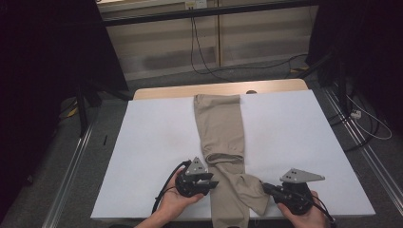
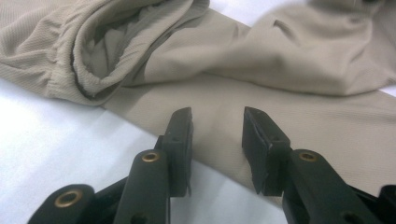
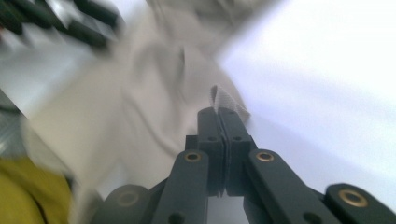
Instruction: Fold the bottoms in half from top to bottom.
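Nearest to the person, the right gripper [image 1: 266, 189] has its jaws closed on a fold of the beige trousers [image 1: 221, 133], at the right edge of them. The left gripper [image 1: 212, 181] stands with jaws half open at the left edge, holding nothing. The trousers lie lengthwise on the white desk [image 1: 294, 128], running away from the person.

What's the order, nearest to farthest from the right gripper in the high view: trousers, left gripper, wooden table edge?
1. trousers: pinched in the right gripper, near table edge.
2. left gripper: across the fabric, to the left.
3. wooden table edge: far side.
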{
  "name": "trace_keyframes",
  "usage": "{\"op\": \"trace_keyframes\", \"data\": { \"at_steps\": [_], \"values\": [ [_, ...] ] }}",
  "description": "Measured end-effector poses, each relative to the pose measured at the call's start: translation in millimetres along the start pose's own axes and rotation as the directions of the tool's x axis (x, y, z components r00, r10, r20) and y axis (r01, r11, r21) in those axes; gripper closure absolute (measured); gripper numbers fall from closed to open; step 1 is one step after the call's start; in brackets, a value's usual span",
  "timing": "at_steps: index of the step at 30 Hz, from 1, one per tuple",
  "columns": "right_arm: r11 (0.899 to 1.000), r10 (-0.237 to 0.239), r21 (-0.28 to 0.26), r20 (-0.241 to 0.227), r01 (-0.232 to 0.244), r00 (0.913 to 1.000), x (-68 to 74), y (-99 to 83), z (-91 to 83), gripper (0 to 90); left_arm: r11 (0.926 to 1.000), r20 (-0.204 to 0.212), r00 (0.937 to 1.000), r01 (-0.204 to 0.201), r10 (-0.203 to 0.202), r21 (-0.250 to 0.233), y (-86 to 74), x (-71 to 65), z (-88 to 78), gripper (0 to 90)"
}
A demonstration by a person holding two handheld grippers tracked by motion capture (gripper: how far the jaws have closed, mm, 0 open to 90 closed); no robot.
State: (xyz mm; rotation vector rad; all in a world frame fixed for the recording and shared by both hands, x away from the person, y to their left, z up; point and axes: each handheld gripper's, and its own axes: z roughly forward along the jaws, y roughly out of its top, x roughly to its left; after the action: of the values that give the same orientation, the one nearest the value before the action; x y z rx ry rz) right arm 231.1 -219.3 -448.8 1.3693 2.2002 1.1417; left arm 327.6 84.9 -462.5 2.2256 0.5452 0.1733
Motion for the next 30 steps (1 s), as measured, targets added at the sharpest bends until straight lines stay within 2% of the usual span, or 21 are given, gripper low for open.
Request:
{"op": "trace_keyframes", "data": {
  "at_steps": [2, 4, 6, 7, 9, 11, 13, 14, 16, 17, 18, 19, 20, 22, 24, 25, 27, 30],
  "values": [
    [0.997, 0.002, 0.075, 0.024, -0.004, 0.9997, -3.0, -9.6, 0.3, 88.9, 1.0, -0.006, 1.0, 0.0, 0.0, 0.003, -0.3, 0.9, 0.9, 63.6],
    [0.996, 0.005, 0.091, 0.032, -0.007, 0.9995, -4.4, -12.3, -0.8, 85.9, 1.0, -0.005, 1.0, -0.002, 0.002, 0.007, -0.4, 1.2, 1.0, 63.6],
    [0.999, -0.011, 0.05, 0.024, 0.01, 0.9997, -5.1, -8.7, -1.3, 74.4, 1.0, -0.008, 1.0, -0.004, 0.004, 0.005, -0.4, 1.1, 1.0, 62.2],
    [0.999, -0.016, 0.036, 0.024, 0.015, 0.9996, -4.4, -6.2, -1.7, 71.6, 1.0, -0.012, 0.9999, -0.004, 0.004, 0.004, -0.4, 1.0, 1.0, 60.6],
    [0.998, -0.056, -0.019, -0.009, 0.056, 0.9984, -1.0, 1.0, -1.6, 66.5, 1.0, -0.023, 0.9997, -0.006, 0.006, 0.002, -0.2, 0.7, 0.3, 59.1],
    [0.995, -0.093, -0.045, -0.028, 0.091, 0.9953, 7.4, 8.1, 1.9, 67.1, 1.0, -0.015, 0.9999, 0.005, -0.005, -0.008, 0.0, 1.6, -0.3, 58.9],
    [0.989, -0.142, -0.053, -0.095, 0.138, 0.9853, 18.0, 13.9, 7.6, 83.6, 0.9998, -0.007, 0.9999, 0.014, -0.014, -0.011, 0.0, 2.4, -0.7, 60.4],
    [0.984, -0.175, -0.052, -0.136, 0.169, 0.9752, 24.1, 15.5, 11.0, 84.8, 0.9999, -0.009, 0.9999, 0.013, -0.013, -0.01, 0.0, 2.7, -0.8, 60.9],
    [0.979, -0.205, -0.02, -0.173, 0.205, 0.9632, 35.0, 16.0, 20.2, 84.3, 0.9998, -0.011, 0.9998, 0.017, -0.017, -0.006, -0.2, 3.4, -0.9, 61.2],
    [0.975, -0.215, 0.007, -0.179, 0.22, 0.9599, 38.3, 15.1, 25.6, 81.3, 0.9998, -0.012, 0.9997, 0.02, -0.02, -0.008, -0.5, 3.4, -0.3, 61.1],
    [0.967, -0.241, 0.038, -0.164, 0.251, 0.9564, 41.1, 12.6, 32.0, 76.9, 0.9998, -0.015, 0.9997, 0.019, -0.02, -0.007, -0.6, 3.4, 0.0, 61.0],
    [0.964, -0.251, 0.055, -0.151, 0.261, 0.9562, 41.6, 10.7, 35.2, 72.8, 0.9998, -0.016, 0.9997, 0.017, -0.017, -0.004, -0.8, 3.7, 0.4, 60.9],
    [0.961, -0.251, 0.082, -0.143, 0.264, 0.9574, 41.0, 7.8, 39.5, 71.5, 0.9999, -0.015, 0.9998, 0.015, -0.015, 0.001, -0.7, 3.8, 0.3, 60.3],
    [0.959, -0.261, 0.073, -0.144, 0.274, 0.9544, 40.8, 7.1, 40.1, 71.9, 0.9999, -0.015, 0.9998, 0.012, -0.012, 0.004, -0.7, 4.0, 0.7, 59.8],
    [0.955, -0.273, 0.079, -0.134, 0.285, 0.9527, 42.2, 7.7, 39.5, 89.1, 0.9999, -0.014, 0.9998, 0.016, -0.015, 0.005, -0.8, 4.3, 1.9, 59.7],
    [0.956, -0.268, 0.08, -0.151, 0.282, 0.9517, 42.2, 8.1, 39.1, 89.7, 0.9999, -0.015, 0.9998, 0.016, -0.016, 0.006, -0.8, 4.4, 2.0, 59.7],
    [0.963, -0.248, 0.065, -0.165, 0.262, 0.9545, 42.9, 9.7, 36.1, 90.0, 0.9998, -0.016, 0.9998, 0.016, -0.015, 0.008, -0.8, 4.8, 1.9, 59.7],
    [0.977, -0.197, 0.036, -0.225, 0.21, 0.9544, 47.4, 13.8, 32.0, 90.0, 0.9998, -0.015, 0.9997, 0.021, -0.02, 0.007, -0.7, 5.1, 2.0, 59.8]
  ]
}}
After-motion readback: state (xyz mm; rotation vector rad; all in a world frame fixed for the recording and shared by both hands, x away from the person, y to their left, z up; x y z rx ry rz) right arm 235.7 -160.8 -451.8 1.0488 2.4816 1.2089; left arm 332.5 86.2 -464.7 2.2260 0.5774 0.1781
